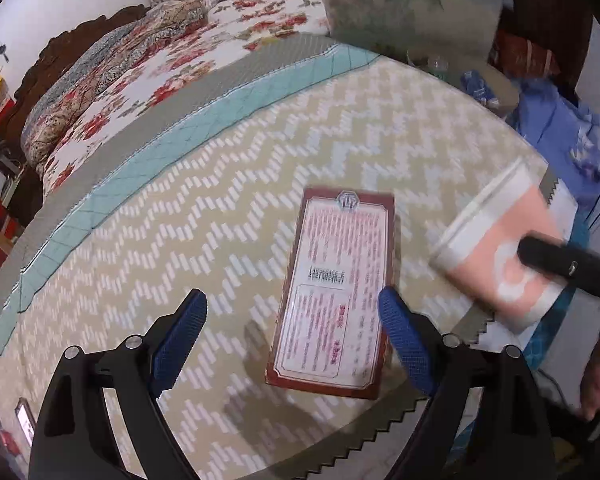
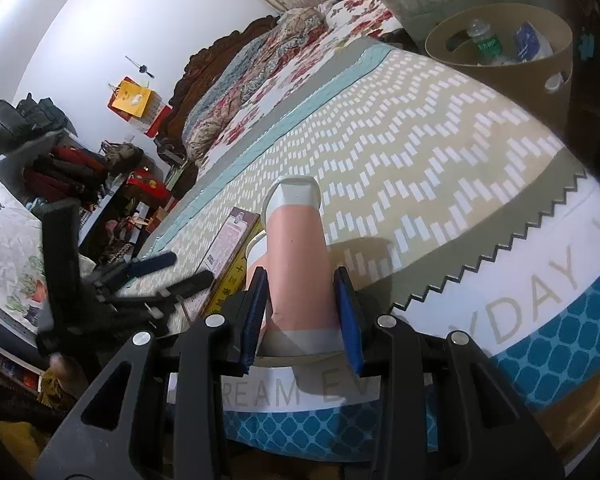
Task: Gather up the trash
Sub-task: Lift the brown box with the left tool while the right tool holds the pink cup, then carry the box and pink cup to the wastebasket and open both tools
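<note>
Hovering over the bed mat (image 1: pixel 220 208), the left claw (image 1: pixel 292 344) stands spread with nothing between its blue pads, the flat red-bordered box (image 1: pixel 334 292) lying just inside its right pad, at lower centre of the left wrist view. That box looks like light, stiff cardboard with a glossy printed face, so it may slide; I judge the long edges the best place to pinch it, since its broad face lies flat on the mat. To the right, the pink-and-white paper cup (image 2: pixel 296 256) sits on its side, pinched across its body near the base by the right claw (image 2: pixel 302 312). A cup like this is light and crushable, so a gentle squeeze low on the wall suits it. At upper right of the right wrist view the tan bin (image 2: pixel 512 76) holds a bottle and a blue wrapper. The cup is smeared by blur in the left view, the box's print cannot be read, the bin's bottom is hidden, and whether the cup is empty cannot be told
</note>
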A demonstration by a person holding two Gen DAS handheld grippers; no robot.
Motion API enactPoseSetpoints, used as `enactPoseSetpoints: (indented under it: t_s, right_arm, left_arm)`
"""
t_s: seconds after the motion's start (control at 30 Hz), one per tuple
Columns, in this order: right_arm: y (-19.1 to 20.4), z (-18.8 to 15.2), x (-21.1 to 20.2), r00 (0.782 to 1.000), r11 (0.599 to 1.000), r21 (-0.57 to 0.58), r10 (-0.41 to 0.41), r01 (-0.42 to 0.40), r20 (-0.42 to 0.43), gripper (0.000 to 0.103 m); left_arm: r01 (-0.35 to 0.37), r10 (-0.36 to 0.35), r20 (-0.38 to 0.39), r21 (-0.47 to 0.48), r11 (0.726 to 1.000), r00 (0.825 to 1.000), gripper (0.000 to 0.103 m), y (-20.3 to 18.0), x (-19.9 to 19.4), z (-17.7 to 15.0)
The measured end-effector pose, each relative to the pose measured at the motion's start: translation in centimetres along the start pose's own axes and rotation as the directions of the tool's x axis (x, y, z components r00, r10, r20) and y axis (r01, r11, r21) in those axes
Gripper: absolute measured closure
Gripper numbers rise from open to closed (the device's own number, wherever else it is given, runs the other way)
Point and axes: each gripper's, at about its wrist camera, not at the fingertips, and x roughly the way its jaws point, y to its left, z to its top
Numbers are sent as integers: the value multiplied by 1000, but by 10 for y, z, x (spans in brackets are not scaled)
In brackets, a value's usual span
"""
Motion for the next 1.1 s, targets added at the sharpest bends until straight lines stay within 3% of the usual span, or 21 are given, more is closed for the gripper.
enactPoseSetpoints:
  t_s: [0.03, 0.07, 0.1, 0.13, 0.17, 0.33, 0.37, 0.4, 0.43, 0.53, 0.83, 0.87, 0.93, 1.1]
  right_arm:
    - [-2, 0, 0, 1000, 1000, 4, 5, -5, 0, 66]
    - [-4, 1, 0, 1000, 1000, 10, 12, -12, 3, 66]
    - [-7, 2, 0, 1000, 1000, 16, 18, -18, 6, 66]
    - [-11, 5, -1, 999, 999, 31, 33, -34, 11, 66]
    - [-15, 6, -1, 999, 998, 40, 40, -41, 13, 66]
    - [-30, 10, -8, 998, 996, 69, 51, -53, 38, 66]
    - [-31, 9, -10, 998, 996, 68, 53, -56, 42, 66]
    - [-33, 10, -11, 998, 996, 67, 55, -58, 44, 66]
    - [-35, 9, -11, 997, 996, 67, 59, -61, 45, 66]
    - [-40, 11, -10, 997, 995, 68, 72, -74, 39, 66]
    - [-39, 10, -4, 994, 993, 41, 107, -108, 19, 66]
    - [-39, 9, -4, 994, 993, 41, 109, -110, 19, 66]
    - [-36, 8, -4, 994, 993, 41, 110, -111, 22, 66]
    - [-45, 24, -17, 993, 995, 46, 84, -88, 81, 66]
  left_arm:
    - [11, -11, 2, 7, 1000, 1000, 23, -1, -1, 0]
    - [28, -28, 8, 15, 1000, 1000, 44, -3, -2, 0]
    - [49, -49, 12, 25, 998, 999, 80, -5, -5, 1]
    - [75, -75, -9, 45, 996, 997, 98, -11, -4, 7]
    - [76, -75, -21, 56, 996, 997, 103, -15, -1, 11]
    - [90, -86, -51, 69, 994, 995, 97, -32, 5, 29]
    - [85, -82, -58, 65, 994, 995, 76, -32, 5, 31]
    - [69, -66, -54, 60, 996, 996, 40, -31, 4, 32]
    - [26, -25, -24, 47, 999, 999, 29, -28, 0, 32]
    - [-23, 23, 5, 44, 999, 1000, 28, -25, -7, 27]
    - [-65, 69, -73, 66, 996, 995, 21, -24, 12, 7]
    - [-60, 66, -83, 65, 996, 994, 21, -24, 15, 6]
    - [-4, 7, -86, 36, 999, 996, 43, -20, 20, 5]
    - [93, -92, -65, 14, 996, 994, 45, -25, 16, 38]
